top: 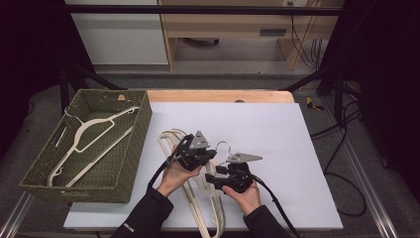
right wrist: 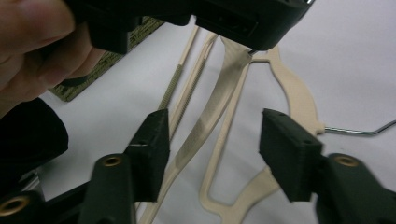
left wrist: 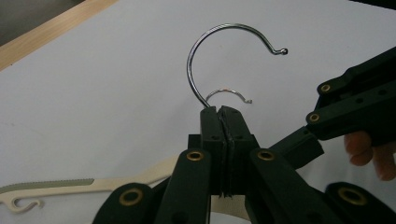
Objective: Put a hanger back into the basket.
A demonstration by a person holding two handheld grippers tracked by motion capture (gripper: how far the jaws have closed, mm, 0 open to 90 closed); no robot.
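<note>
A green woven basket (top: 130, 148) stands at the left of the worktop (top: 277, 148), partly on the white sheet and partly off its left edge. One cream hanger (top: 86, 141) lies inside it at a slant, its wire hook toward the far left corner.

Just right of the basket, a pile of cream hangers (top: 195, 198) lies on the sheet, running from the middle toward the near edge.

The left tongs (top: 203, 157) are held over the pile, near the middle of the sheet. In the left gripper view their jaws are pressed together on the neck of a hanger (left wrist: 140, 181), at the base of its wire hook (left wrist: 224, 37). The hook rises above the jaw tips and curves right. A second, smaller hook (left wrist: 229, 93) shows behind it, farther off on the sheet. A toothed hanger arm (left wrist: 51, 189) extends to the left, below the jaws.

The right tongs (top: 214, 174) sit just right of and nearer than the left tongs, touching or almost touching them. In the right gripper view (right wrist: 212, 140) their jaws stand wide apart, holding nothing. Between the jaws, cream hanger arms (right wrist: 210, 116) lie on the sheet below. A wire hook stem (right wrist: 355, 130) projects to the right past the right jaw.
</note>
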